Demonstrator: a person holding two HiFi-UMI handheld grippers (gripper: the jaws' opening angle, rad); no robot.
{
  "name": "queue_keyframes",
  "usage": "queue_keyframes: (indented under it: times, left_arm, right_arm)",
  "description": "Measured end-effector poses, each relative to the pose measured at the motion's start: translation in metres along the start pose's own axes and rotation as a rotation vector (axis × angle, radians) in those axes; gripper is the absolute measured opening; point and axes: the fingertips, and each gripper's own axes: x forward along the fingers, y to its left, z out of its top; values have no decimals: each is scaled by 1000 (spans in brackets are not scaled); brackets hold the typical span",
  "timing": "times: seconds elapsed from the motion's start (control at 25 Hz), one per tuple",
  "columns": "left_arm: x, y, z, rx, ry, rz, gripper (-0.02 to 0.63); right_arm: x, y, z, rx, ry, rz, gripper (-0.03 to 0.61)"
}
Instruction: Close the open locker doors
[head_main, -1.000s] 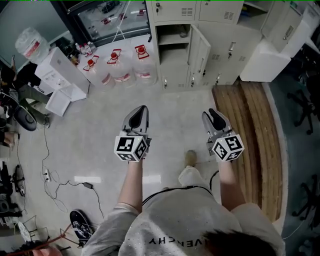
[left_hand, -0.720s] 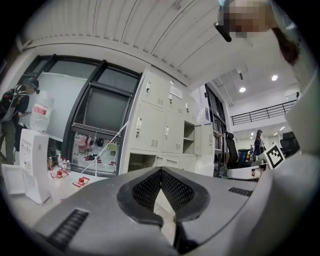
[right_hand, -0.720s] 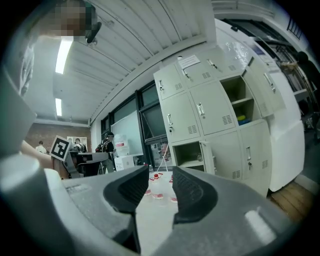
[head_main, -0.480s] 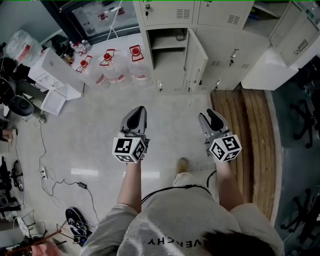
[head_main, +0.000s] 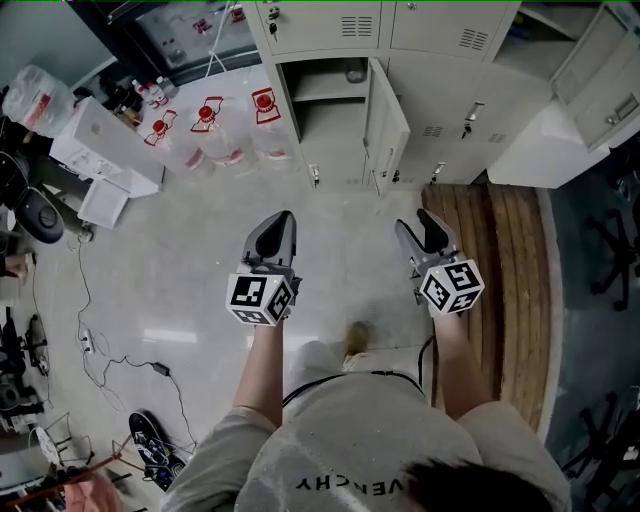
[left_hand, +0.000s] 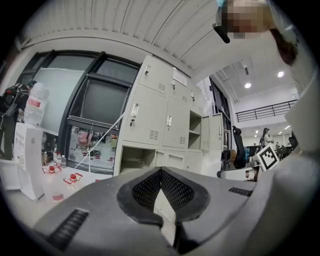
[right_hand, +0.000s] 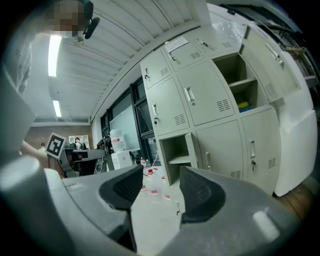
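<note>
A bank of grey lockers (head_main: 440, 40) runs along the top of the head view. One low locker (head_main: 322, 105) stands open, its door (head_main: 388, 125) swung out toward me. In the right gripper view this open low locker (right_hand: 176, 152) sits mid-frame, and a higher locker (right_hand: 239, 85) at the right is open too, door (right_hand: 272, 60) out. My left gripper (head_main: 283, 218) is shut with nothing in it, pointing at the lockers (left_hand: 150, 120). My right gripper (head_main: 420, 226) is open; its jaws have just been opening, with nothing between them (right_hand: 161, 172). Both hang well short of the lockers.
Water jugs (head_main: 215, 130) and a white dispenser (head_main: 100, 150) stand left of the lockers. A wooden platform (head_main: 500, 270) lies at the right, with a white cabinet (head_main: 550, 150) behind it. Cables (head_main: 100, 350) trail over the floor at the left.
I have walked closer to the lockers, which now sit nearer in the head view. The right gripper's jaws have spread apart. The left gripper stays shut.
</note>
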Motion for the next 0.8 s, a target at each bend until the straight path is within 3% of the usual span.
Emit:
queue_keyframes:
  times: [0.36,0.8]
  left_arm:
    - [38,27,-12,-1,18,0,-2]
    - [115,94,-13,-7,57,-59,-2]
  right_arm:
    - [56,-31,-10,12,48,-20,242]
    - [134,-82,0,7,59,-165,242]
